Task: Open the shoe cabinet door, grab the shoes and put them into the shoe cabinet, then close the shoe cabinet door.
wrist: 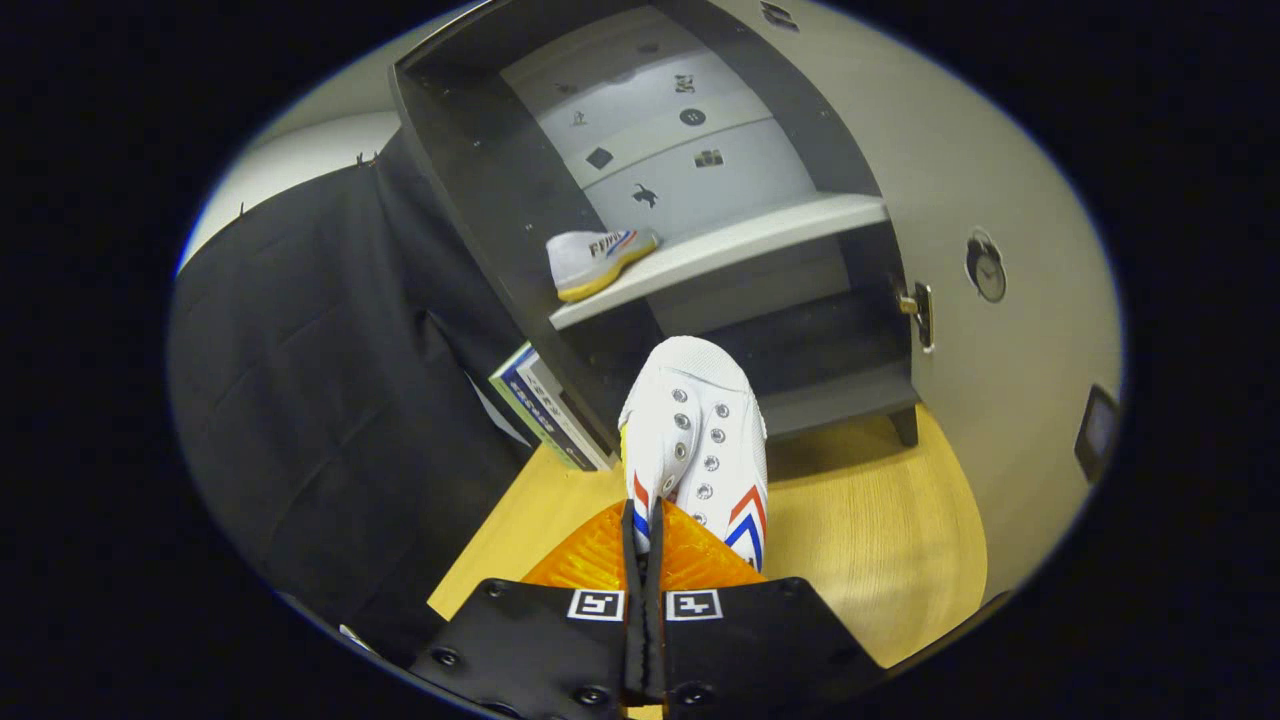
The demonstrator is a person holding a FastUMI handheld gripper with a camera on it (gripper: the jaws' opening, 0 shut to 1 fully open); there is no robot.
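One shoe (600, 258) sits on the cabinet shelf (760, 240) already, the other shoe (697, 430) hangs over the desk (870, 540), jaws pinching its heel collar — light, soft canvas, probably floppy.

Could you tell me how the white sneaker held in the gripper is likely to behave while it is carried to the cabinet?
The white sneaker looks like soft canvas, so probably light and somewhat floppy. The gripper pinches only its heel end, so the toe may droop or swing.

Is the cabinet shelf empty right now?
No, one white shoe already lies on the shelf, while the fingers grip a second shoe.
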